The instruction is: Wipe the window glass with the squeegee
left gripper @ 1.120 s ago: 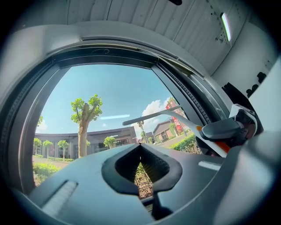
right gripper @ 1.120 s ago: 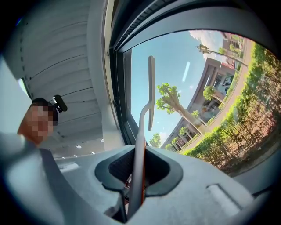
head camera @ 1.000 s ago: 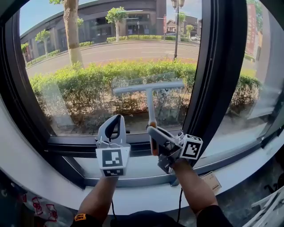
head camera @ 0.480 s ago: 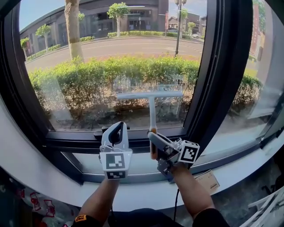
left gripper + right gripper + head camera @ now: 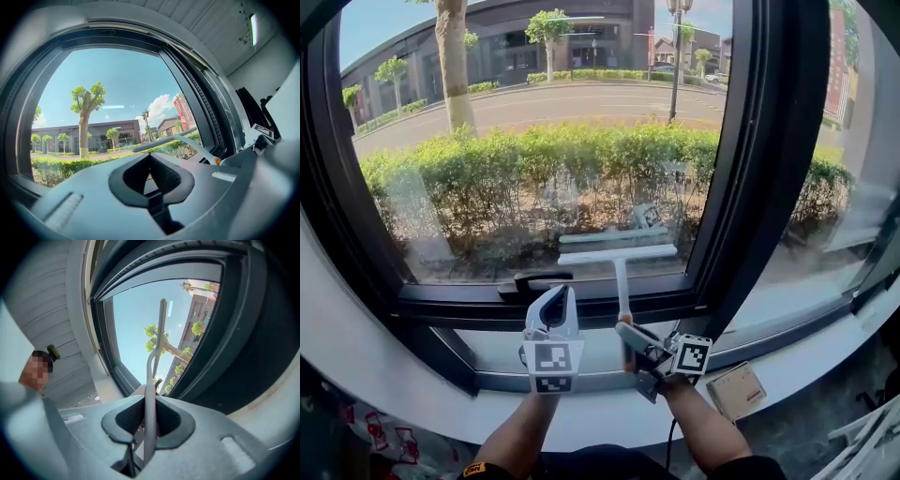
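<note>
The squeegee (image 5: 617,254) has a pale blade and a thin white stem ending in an orange grip. Its blade lies level against the window glass (image 5: 534,141), just above the lower frame. My right gripper (image 5: 643,345) is shut on the handle, below the frame over the sill. In the right gripper view the stem of the squeegee (image 5: 151,390) runs up between the jaws of the right gripper (image 5: 146,414). My left gripper (image 5: 560,298) is shut on nothing, upright to the left of the handle. In the left gripper view the squeegee (image 5: 164,142) crosses beyond the left gripper (image 5: 150,158).
A black window latch (image 5: 534,279) sits on the lower frame left of the blade. A thick dark mullion (image 5: 761,159) stands right of the pane. A small tan box (image 5: 734,390) lies on the white sill (image 5: 441,412). Hedges and a road lie outside.
The squeegee blade has slid down the glass from mid-pane to just above the lower frame. Both grippers have dropped with it toward the sill.
</note>
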A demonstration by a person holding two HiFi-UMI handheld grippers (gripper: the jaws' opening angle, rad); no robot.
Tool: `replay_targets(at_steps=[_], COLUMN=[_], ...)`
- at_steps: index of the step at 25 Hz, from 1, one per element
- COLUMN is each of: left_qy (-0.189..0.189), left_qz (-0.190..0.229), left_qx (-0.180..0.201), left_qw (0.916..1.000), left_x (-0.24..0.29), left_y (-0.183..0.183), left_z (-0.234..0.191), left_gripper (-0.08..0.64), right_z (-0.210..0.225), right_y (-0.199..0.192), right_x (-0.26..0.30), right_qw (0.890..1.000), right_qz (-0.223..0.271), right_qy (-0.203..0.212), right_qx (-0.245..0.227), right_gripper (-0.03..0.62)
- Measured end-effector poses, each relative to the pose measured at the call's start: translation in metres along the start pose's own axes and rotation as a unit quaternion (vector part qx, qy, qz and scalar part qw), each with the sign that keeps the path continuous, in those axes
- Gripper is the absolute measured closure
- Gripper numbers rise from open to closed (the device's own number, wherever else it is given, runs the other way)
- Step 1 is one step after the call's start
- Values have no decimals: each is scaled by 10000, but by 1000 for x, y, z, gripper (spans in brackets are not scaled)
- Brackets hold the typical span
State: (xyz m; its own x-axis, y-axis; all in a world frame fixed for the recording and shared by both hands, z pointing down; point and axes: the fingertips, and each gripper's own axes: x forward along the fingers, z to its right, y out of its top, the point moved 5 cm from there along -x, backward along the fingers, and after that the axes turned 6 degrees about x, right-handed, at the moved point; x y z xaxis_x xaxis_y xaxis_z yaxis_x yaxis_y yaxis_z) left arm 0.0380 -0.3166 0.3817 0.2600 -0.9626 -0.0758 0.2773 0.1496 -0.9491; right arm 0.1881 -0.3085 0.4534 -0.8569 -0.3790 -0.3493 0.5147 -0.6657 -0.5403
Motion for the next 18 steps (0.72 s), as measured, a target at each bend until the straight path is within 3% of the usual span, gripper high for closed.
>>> replay_targets(at_steps=[6,18], left_qy=[-104,-171], left_qz=[-136,-208], left_qx=[-29,-48], left_qw=[9998,9996], left_x=[0,-2], left_y=[-11,-15], left_z=[10,14], left_gripper=[546,546], right_z=[16,18], right_y=[-9,-8], right_x=[-18,-21], right_qw=[9995,9994], right_qz=[111,145], right_qy=[-115,-128], right_qx=[270,290], right_gripper=[541,541])
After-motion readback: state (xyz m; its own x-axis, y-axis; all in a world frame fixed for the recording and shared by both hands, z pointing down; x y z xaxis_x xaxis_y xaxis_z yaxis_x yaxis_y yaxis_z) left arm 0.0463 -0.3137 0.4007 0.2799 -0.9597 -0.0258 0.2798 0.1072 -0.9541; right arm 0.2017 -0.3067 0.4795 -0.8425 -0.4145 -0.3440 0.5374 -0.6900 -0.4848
